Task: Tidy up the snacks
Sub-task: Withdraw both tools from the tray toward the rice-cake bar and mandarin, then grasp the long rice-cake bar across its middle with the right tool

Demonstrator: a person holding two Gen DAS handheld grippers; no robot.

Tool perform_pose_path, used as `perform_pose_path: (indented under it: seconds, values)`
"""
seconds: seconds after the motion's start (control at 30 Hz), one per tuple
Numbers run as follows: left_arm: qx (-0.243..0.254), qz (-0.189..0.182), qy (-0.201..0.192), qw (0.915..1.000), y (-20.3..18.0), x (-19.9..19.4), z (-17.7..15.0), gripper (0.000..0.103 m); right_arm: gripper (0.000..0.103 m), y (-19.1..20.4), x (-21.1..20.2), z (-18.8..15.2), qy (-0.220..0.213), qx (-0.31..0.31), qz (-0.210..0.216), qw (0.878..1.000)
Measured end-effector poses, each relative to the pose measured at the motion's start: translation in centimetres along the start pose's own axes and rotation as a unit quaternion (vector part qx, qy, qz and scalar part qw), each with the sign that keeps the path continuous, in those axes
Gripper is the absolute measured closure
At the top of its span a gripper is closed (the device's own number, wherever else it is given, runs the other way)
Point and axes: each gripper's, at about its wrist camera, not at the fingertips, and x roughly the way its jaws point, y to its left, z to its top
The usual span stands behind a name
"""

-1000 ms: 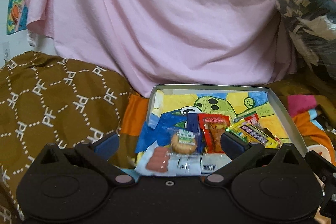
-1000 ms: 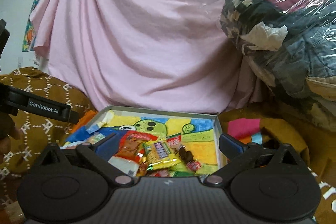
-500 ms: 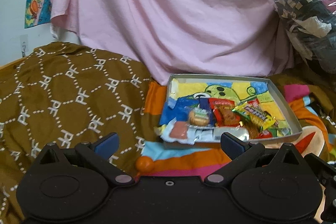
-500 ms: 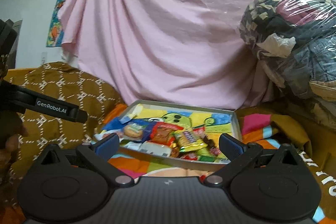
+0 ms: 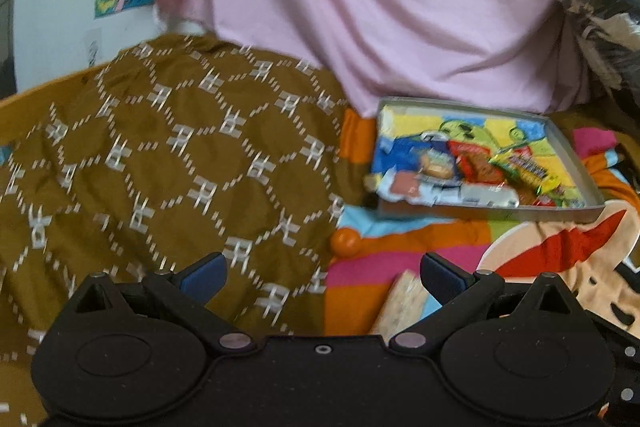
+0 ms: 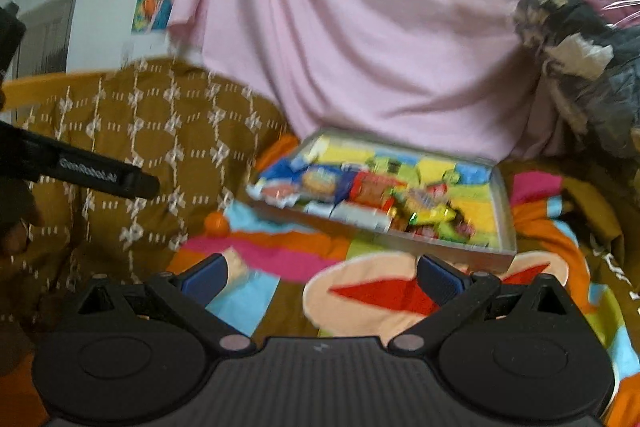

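A shallow grey box with a cartoon print inside lies on the bed and holds several snack packets. It also shows in the right wrist view with the packets. A pale speckled snack packet lies on the blanket just ahead of my left gripper, which is open and empty. My right gripper is open and empty, well short of the box. A small orange ball lies left of the box, also in the right wrist view.
A brown patterned quilt covers the left of the bed, a colourful cartoon blanket the front. A pink sheet hangs behind. A plastic-wrapped bundle of clothes is at the right. The left gripper's body shows at the right view's left edge.
Both grippers have drawn back from the box, which now sits farther off. The orange ball and the speckled packet have come into view. Both stay open.
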Motion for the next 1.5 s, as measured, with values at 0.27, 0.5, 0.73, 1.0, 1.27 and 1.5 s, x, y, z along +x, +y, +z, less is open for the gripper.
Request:
perform_pose_path:
  seconds: [0.27,0.5,0.73,1.0,1.27,1.5]
  values:
    - [-0.014,0.010,0.039,0.9991,1.2,0.5,-1.8,0.001,0.000,2.0,0.6,-2.1,0.055,-0.013,0.009,0.998]
    - [-0.010,0.016,0.060,0.9980,1.7,1.4,-3.3,0.001,0.000,2.6,1.8,-3.2,0.103,-0.009,0.013,0.995]
    - [0.002,0.018,0.073,0.9972,1.9,2.3,-3.9,0.001,0.000,2.7,2.5,-3.5,0.120,-0.004,0.010,0.993]
    - [0.022,0.022,0.078,0.9965,2.2,3.3,-4.2,0.001,0.000,3.3,3.7,-4.3,0.136,0.001,0.018,0.991]
    - [0.069,0.049,0.060,0.9946,2.6,4.9,-3.6,0.001,0.000,5.4,4.4,-4.9,0.136,-0.015,0.058,0.989]
    - [0.038,0.044,0.058,0.9966,3.8,5.8,-2.9,0.001,0.000,7.1,5.0,-5.2,0.132,-0.050,0.079,0.987]
